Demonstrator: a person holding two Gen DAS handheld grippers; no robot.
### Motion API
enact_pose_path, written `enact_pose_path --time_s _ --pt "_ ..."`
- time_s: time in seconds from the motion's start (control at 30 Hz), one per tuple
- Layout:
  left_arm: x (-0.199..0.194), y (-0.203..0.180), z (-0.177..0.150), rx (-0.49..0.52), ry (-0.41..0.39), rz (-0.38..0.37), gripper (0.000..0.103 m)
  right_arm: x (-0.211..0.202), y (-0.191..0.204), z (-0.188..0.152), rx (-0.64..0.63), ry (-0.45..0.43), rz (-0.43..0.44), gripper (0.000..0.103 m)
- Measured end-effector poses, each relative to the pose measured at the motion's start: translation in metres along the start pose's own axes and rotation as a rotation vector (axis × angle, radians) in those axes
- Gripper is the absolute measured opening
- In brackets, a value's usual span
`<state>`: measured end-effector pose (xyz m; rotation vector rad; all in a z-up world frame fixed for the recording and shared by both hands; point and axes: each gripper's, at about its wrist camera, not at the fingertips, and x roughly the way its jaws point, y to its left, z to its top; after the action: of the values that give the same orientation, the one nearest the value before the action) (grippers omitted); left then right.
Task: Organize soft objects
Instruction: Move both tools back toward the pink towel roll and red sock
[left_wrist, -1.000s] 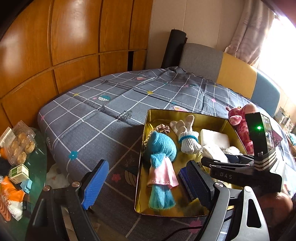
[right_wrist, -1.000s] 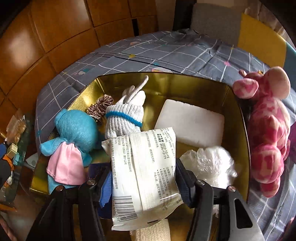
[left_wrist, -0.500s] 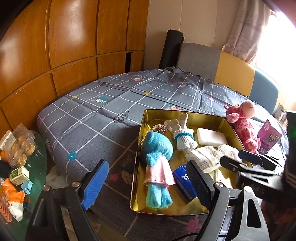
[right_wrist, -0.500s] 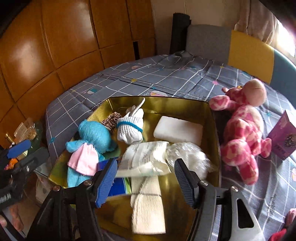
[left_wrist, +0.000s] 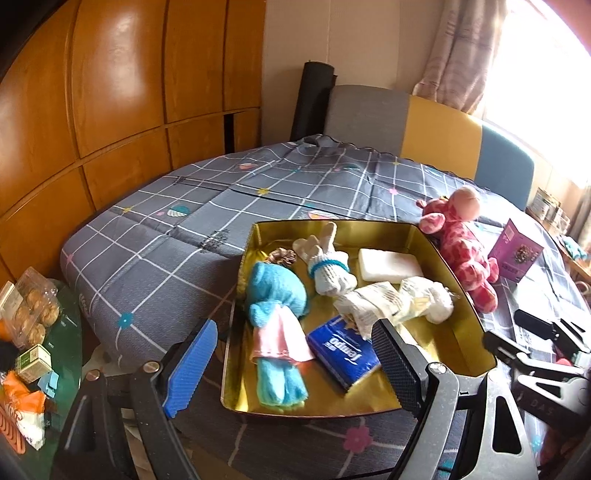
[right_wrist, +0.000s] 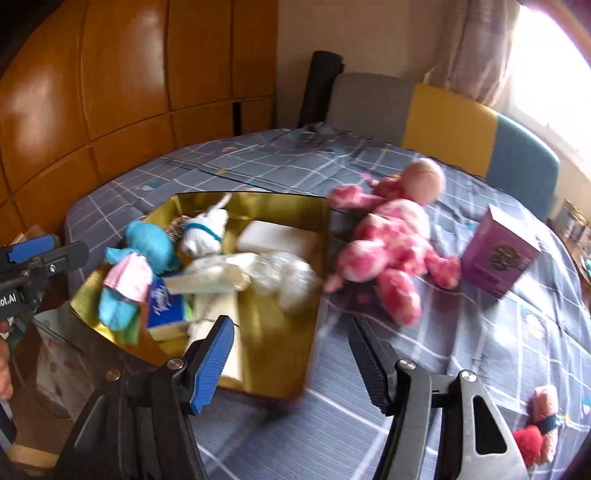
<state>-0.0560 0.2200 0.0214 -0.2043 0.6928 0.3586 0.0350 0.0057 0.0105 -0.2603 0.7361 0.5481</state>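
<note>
My left gripper (left_wrist: 291, 354) hangs with its fingers (left_wrist: 190, 365) spread wide and nothing between them, over the near left corner of the gold tray (left_wrist: 452, 258). My right gripper (right_wrist: 291, 356) is also wide and bare, poised over the tray's near right corner and the bed (right_wrist: 461, 350) beside it.

From the left camera, the tray lies on the bed just ahead of my fingers. Inside it, right ahead of the left finger, a blue doll (left_wrist: 275, 306) in a pink skirt lies lengthwise. Touching its right side is a blue tissue pack (left_wrist: 343, 350), partly behind my right finger. Beyond that sit a white packet (left_wrist: 373, 302) and a white crumpled bag (left_wrist: 430, 299), against each other. Farther off lie a white glove (left_wrist: 330, 269) with a blue cuff, a brown scrunchie (left_wrist: 282, 255) and a white block (left_wrist: 389, 262).

From the right camera, which is blurred, a pink plush (right_wrist: 391, 236) lies on the bed ahead of my right finger, just outside the tray's right wall. A purple box (right_wrist: 498, 254) stands beyond it to the right, near its leg; I cannot tell whether they touch. A small red and pink soft thing (right_wrist: 535, 432) lies at the far right, beside my right finger's mount.
</note>
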Motion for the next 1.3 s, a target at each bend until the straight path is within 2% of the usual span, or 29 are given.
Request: enact_pose_path --time_s 0.53,0.9,1.0,1.17,1.3 --pt "-0.004 -0.046 0.0 0.111 0.005 -0.048 0.087 -0.041 -0.1 -0.029 0.091 0.007 -0.199 0.065" --pt "-0.003 -0.101 0.008 0.233 -0.001 -0.14 0.087 -0.074 -0.182 -0.059 0.209 0.051 -0.379 0.065" --pt "-0.006 -0.124 0.01 0.282 -0.021 -0.186 0.087 -0.089 -0.219 -0.071 0.3 0.055 -0.459 0.065" --pt "-0.001 -0.171 0.011 0.387 -0.007 -0.266 0.087 -0.107 -0.297 -0.096 0.566 0.073 -0.563 0.065" --pt "0.007 -0.213 0.01 0.459 0.037 -0.344 0.087 -0.116 -0.334 -0.122 0.736 0.065 -0.576 0.065"
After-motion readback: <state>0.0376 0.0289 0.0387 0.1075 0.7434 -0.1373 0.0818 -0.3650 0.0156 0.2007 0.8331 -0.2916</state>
